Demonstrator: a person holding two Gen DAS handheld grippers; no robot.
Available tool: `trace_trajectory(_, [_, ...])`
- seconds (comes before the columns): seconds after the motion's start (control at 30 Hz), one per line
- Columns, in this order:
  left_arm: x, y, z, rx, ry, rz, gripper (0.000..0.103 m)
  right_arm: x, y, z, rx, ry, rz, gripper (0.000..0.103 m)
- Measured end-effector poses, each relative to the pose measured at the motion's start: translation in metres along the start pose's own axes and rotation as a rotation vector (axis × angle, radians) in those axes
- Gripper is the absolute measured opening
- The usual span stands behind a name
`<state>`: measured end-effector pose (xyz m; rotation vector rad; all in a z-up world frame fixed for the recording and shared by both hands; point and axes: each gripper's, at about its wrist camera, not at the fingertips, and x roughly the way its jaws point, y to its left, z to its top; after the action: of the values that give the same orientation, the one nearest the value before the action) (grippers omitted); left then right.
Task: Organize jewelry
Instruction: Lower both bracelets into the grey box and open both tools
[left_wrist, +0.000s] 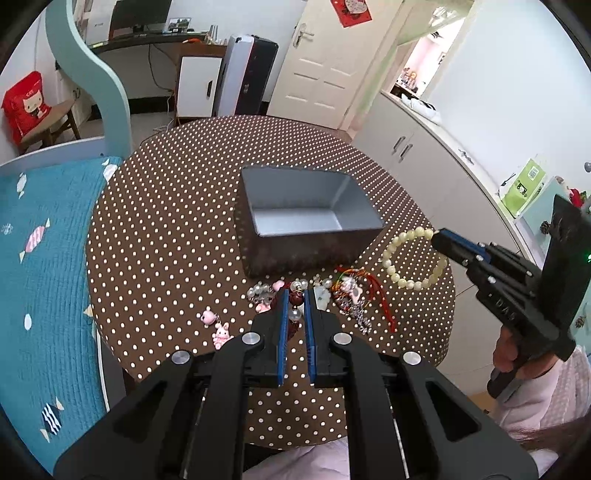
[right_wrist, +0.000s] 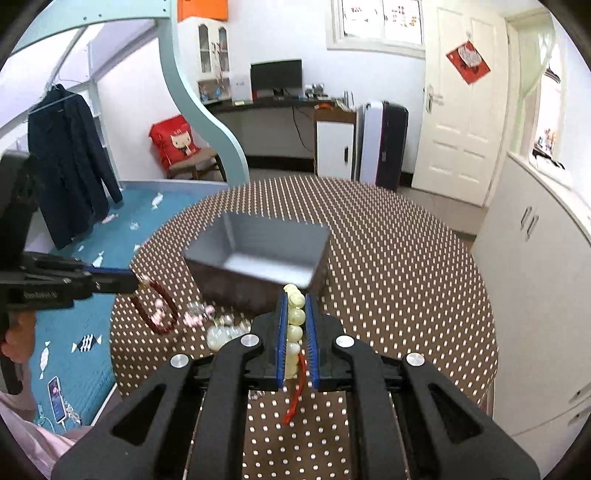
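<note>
On my left, the left gripper (left_wrist: 295, 295) has its jaws clamped on a dark red bead bracelet (right_wrist: 157, 308), which the right wrist view shows hanging from the tips above the near-left part of the round polka-dot table (left_wrist: 166, 221), lifted off the cloth. Just right of it, a heap of loose jewelry (left_wrist: 347, 295) with pink charms (left_wrist: 216, 326) lies near the table's front edge, touching the foot of the grey metal box (left_wrist: 306, 225). That box stands open at the table's middle with bare cloth on its left, right and far sides. Further right, my right gripper (right_wrist: 295, 295) is closed on a cream bead bracelet (left_wrist: 412, 258), held up in the air just off the box's near-right corner, close to the table's right edge. Beyond that edge stands a white cabinet (left_wrist: 424, 155), near the table.
</note>
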<state>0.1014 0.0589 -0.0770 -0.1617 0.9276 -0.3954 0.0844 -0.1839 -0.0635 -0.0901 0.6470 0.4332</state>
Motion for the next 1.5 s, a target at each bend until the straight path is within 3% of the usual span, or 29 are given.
trace_trajectory(0.33, [-0.013,-0.017,0.03,0.051,-0.062,-0.012,0.008,-0.004,0.001,0.029,-0.037,-0.057,0.018,0.008])
trace_trajectory(0.6, [-0.007,-0.029,0.073,0.077,-0.116,-0.018,0.008,0.024,-0.004,0.056,-0.06,-0.065,0.061,0.008])
trace_trajectory(1.0, [0.059,-0.016,0.093,0.041,-0.007,0.018,0.008,0.084,-0.01,0.056,-0.013,0.06,0.14,0.009])
trace_trajectory(1.07, [0.063,-0.013,0.092,0.039,0.0,0.023,0.009,0.086,-0.01,0.058,-0.014,0.057,0.151,0.011])
trace_trajectory(1.13, [0.064,-0.011,0.092,0.046,0.001,0.031,0.009,0.086,-0.011,0.06,-0.01,0.056,0.139,0.032])
trace_trajectory(1.17, [0.064,-0.011,0.091,0.051,0.003,0.037,0.009,0.085,-0.012,0.061,-0.01,0.051,0.128,0.035])
trace_trajectory(1.5, [0.058,-0.014,0.078,0.052,0.003,0.054,0.009,0.074,-0.02,0.052,0.026,0.046,0.091,0.039])
